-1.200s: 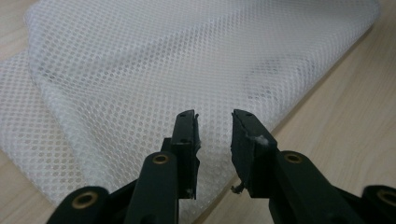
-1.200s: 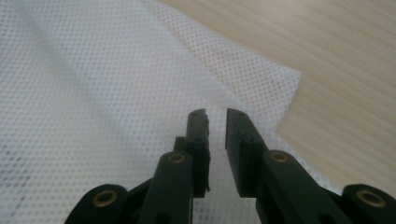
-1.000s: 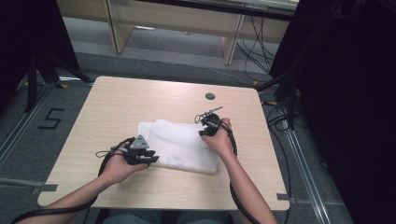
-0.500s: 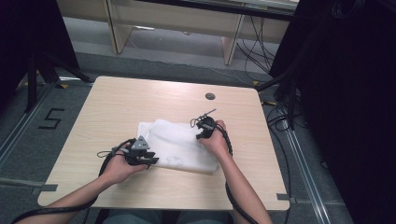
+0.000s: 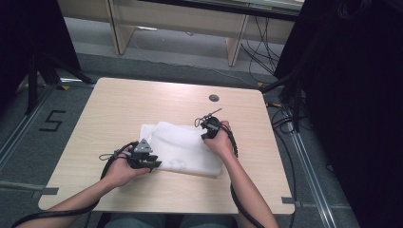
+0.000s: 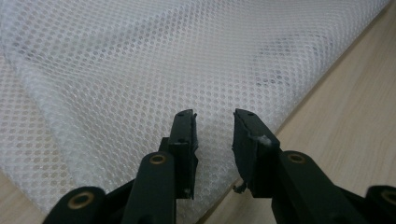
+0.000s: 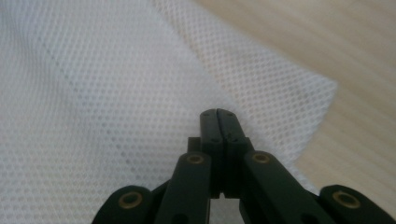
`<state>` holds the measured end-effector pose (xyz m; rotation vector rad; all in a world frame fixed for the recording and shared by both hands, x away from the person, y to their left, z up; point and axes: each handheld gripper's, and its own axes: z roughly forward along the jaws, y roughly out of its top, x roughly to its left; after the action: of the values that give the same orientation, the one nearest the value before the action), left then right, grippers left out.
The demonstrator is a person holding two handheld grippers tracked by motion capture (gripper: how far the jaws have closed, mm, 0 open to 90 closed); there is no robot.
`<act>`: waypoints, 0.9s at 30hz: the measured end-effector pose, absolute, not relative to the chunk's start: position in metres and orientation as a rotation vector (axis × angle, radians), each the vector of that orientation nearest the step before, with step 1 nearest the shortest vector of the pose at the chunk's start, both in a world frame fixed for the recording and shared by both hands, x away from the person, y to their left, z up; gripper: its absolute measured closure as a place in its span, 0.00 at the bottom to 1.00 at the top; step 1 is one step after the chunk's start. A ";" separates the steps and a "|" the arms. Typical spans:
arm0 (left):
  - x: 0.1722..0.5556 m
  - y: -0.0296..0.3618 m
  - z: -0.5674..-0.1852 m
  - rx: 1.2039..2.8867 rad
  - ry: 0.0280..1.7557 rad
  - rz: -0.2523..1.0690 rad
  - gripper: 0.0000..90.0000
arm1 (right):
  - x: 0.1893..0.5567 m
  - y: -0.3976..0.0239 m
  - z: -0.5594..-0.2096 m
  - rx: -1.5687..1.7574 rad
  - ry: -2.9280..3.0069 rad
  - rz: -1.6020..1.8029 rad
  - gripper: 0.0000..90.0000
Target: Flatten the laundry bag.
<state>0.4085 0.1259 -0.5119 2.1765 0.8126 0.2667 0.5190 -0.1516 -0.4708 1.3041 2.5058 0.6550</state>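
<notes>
From the high view I see the white mesh bag lying flat toward the near right of the table, with bare wood all around it and a "5" marked on the floor off the table's left edge. In the left gripper view my left gripper has its jaws spread over the bag's near edge, bare wood just beside it, nothing pinched. In the right gripper view my right gripper has just closed, jaws pressed together over the bag near its corner; whether mesh is caught I cannot tell.
</notes>
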 end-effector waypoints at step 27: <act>0.409 0.126 -0.513 2.180 0.817 0.263 0.76 | 0.518 -0.155 -0.476 1.246 2.562 0.569 1.00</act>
<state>0.4086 0.1259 -0.5128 2.1799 0.8166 0.2628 0.5180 -0.1547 -0.4763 1.2461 2.5620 0.5694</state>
